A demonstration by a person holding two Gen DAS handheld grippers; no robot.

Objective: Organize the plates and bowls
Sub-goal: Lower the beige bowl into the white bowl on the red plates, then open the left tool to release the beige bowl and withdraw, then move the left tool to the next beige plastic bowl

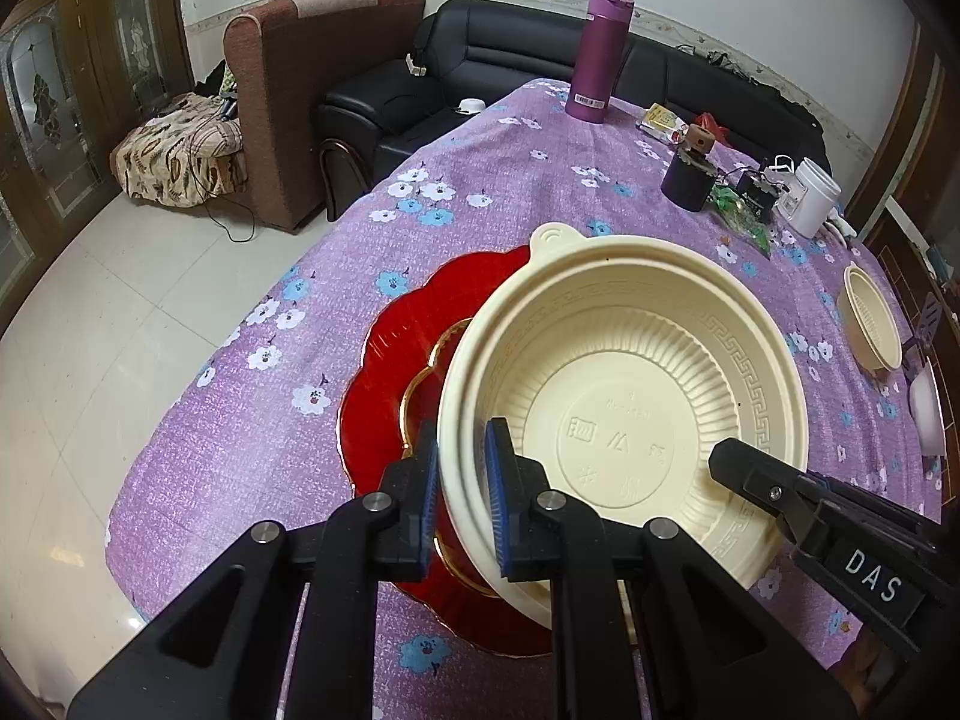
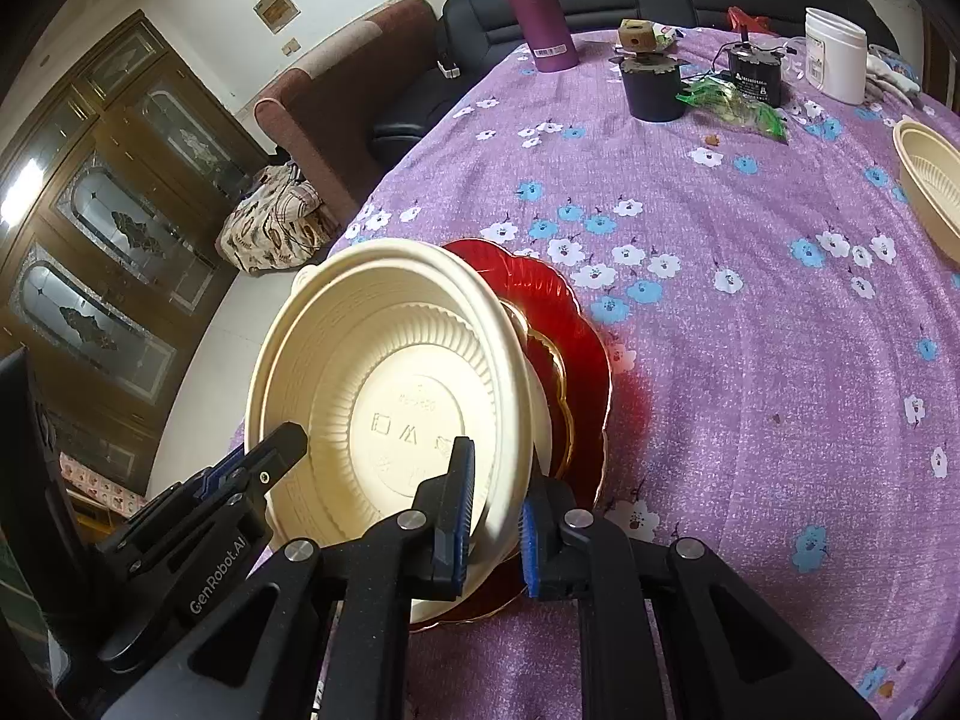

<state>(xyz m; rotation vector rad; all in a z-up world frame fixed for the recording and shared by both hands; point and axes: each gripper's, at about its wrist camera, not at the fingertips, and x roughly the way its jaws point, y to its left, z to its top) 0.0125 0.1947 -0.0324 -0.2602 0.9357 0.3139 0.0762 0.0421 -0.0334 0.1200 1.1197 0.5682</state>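
On the desk [image 1: 540,180] lies a red plate [image 1: 384,372]; a cream bowl [image 1: 624,396] sits tilted over it. Left claw [image 1: 463,501] clamps its 7 o'clock rim, right claw [image 2: 493,519] its 5 o'clock rim. Another bowl [image 2: 930,186] waits at 2 o'clock.

Two cream bowls [image 1: 624,396] [image 1: 873,318] (perhaps more), one red plate [image 1: 384,372]

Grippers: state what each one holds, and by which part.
Both hold the cream plastic bowl by its rim: left gripper on the bowl's left edge, right gripper on its right edge.
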